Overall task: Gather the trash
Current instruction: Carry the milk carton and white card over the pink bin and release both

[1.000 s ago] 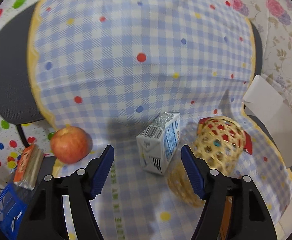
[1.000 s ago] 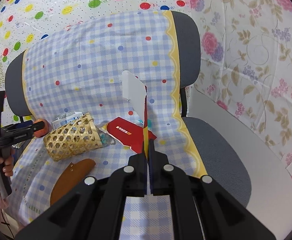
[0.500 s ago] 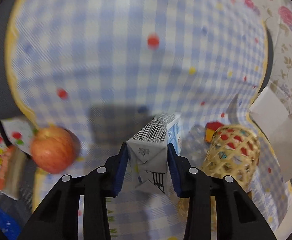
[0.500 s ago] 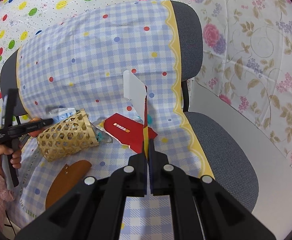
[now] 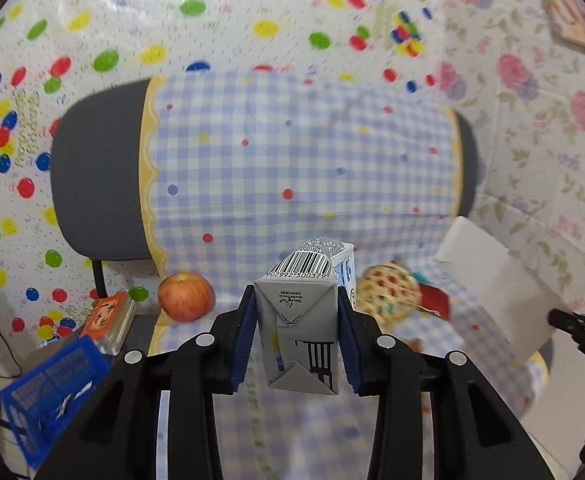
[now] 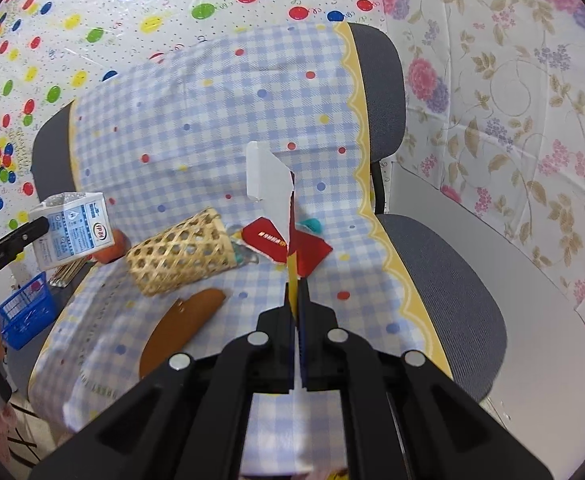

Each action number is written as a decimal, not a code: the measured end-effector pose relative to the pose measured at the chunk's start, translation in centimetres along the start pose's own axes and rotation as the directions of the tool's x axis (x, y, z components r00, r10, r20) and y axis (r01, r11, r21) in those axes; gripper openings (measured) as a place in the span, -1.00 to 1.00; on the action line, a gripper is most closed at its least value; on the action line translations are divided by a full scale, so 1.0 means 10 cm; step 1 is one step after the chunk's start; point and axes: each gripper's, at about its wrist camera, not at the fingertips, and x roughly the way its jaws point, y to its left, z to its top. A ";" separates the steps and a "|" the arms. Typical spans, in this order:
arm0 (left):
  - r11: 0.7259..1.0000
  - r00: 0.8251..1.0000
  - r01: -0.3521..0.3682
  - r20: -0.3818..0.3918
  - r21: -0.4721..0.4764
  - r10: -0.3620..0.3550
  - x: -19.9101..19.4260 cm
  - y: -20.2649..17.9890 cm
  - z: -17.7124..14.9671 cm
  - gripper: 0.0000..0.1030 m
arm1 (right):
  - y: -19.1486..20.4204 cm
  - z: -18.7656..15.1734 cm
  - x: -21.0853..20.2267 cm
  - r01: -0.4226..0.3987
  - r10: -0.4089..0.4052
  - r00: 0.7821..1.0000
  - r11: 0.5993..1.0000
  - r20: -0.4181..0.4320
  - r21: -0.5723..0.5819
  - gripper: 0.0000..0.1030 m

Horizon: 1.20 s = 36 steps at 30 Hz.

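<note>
**Desk:** What is the picture?

**Photographer:** A small milk carton (image 5: 298, 312), grey-bottomed with a barcode on its upper end, held in the air between the blue fingers (image 5: 245, 336) of the left gripper (image 5: 297, 344). Both pads press on its sides, so the opening is as narrow as the carton is wide. A second ago those fingers stood wide apart with the carton lying on the checked cloth (image 5: 292, 168). Now it is off the cloth, and the chair back shows far more fully behind it.

**Desk:** So one piece of trash is collected?

**Photographer:** Picked up, I would say, not yet dropped anywhere. The right-hand view shows the carton (image 6: 72, 232) up beside the woven basket (image 6: 184, 256), which lies on its side on the chair seat with scraps at its mouth.

**Desk:** And the other hand?

**Photographer:** The right gripper (image 6: 294, 292) is fully closed on a thin torn card (image 6: 270, 188), white above, red lower down, and yellow just above the fingers, standing on edge. That grip looks the same as a second ago.

**Desk:** What else is in frame?

**Photographer:** An apple (image 5: 186, 296) at the seat's left edge, a brown leather piece (image 6: 180, 328) in front of the basket, a red packet (image 6: 284, 244) behind the card, and a blue crate (image 5: 52, 392) off to the left. Where the carton is meant to go, I cannot tell.
</note>
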 end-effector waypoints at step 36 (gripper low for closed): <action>0.905 0.933 0.358 -0.047 0.229 -0.358 -1.35 -2.14 -1.43 -0.25 | -0.68 -1.58 -1.81 0.197 -0.188 0.978 0.976 -0.092 0.095 -0.96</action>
